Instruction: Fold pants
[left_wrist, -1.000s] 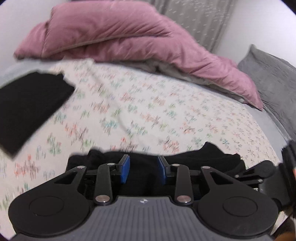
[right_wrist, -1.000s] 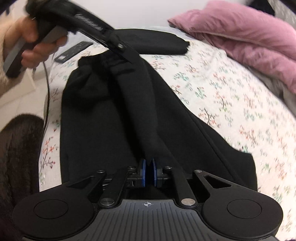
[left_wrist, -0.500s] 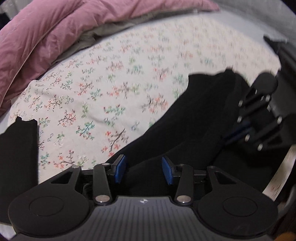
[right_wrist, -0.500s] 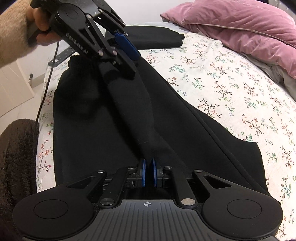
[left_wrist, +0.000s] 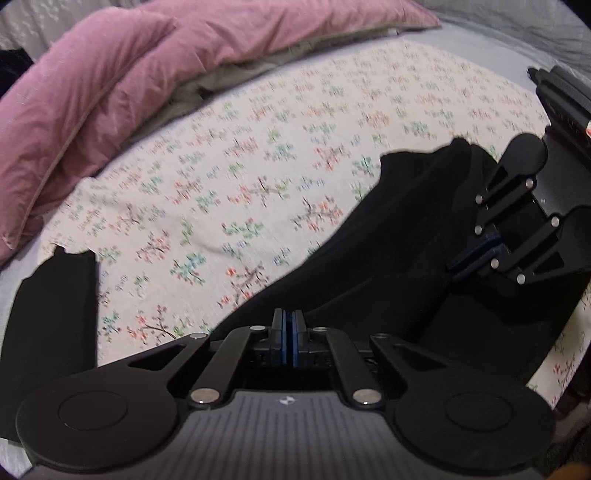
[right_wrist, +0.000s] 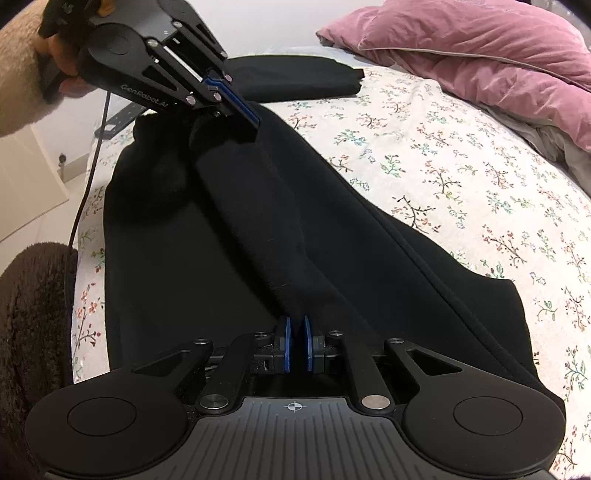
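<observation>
Black pants (right_wrist: 258, 258) lie lengthwise on the floral bed sheet (right_wrist: 461, 184). A raised ridge of their cloth runs taut between the two grippers. My right gripper (right_wrist: 295, 332) is shut on the near end of that ridge, with cloth pinched between its blue pads. At the far end my left gripper (right_wrist: 255, 123), held by a hand in a beige sleeve (right_wrist: 22, 74), is shut on the fold. In the left wrist view the left gripper (left_wrist: 288, 325) has its pads pressed together over the pants (left_wrist: 369, 280), and the right gripper (left_wrist: 461, 258) shows at the right.
A pink duvet (right_wrist: 480, 44) is heaped along the far side of the bed. A folded black garment (right_wrist: 295, 77) lies beyond the pants. A brown fuzzy fabric (right_wrist: 33, 314) is at the bed's left edge, with floor beyond it.
The left gripper's jaws stood apart over the pants and have now closed on the fold. It also rolled and shifted along the pants. The right gripper kept still with its grip.
</observation>
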